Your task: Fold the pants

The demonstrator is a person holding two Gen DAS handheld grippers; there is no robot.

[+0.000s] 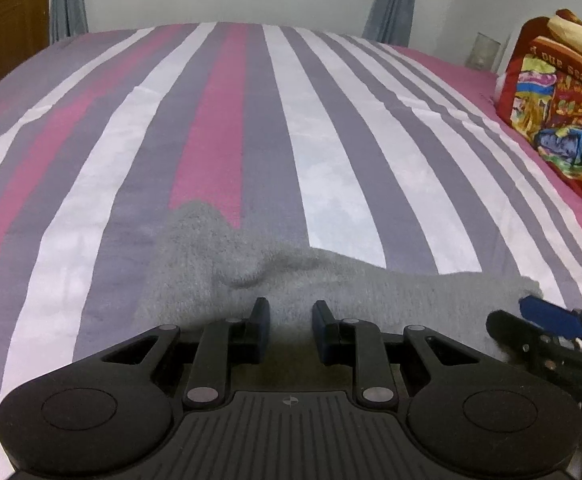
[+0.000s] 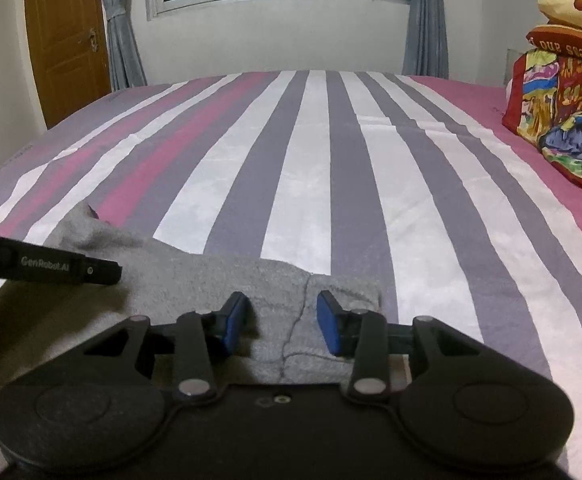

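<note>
Left gripper (image 1: 289, 322) fingers (image 1: 259, 328) stood narrowly parted and right gripper (image 2: 283, 316) fingers (image 2: 235, 320) wider, both empty above grey pants (image 2: 219, 280), rumpled on the bed (image 2: 291, 184).

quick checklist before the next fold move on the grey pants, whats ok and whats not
1. Grey pants lying on the striped bed sheet: ok.
2. Left gripper holding cloth: not ok, the jaws stand apart over the pants with nothing pinched.
3. Right gripper holding cloth: not ok, the jaws stand apart above a seam, pads clear of the fabric.
4. Pants flat: not ok, a raised wrinkle sits ahead of the left gripper.
5. Room on the sheet beyond the pants for a fold: ok; the colourful pillow is off at the right edge.
6. Full outline of the pants: cannot tell, the near part is hidden under both grippers.
</note>
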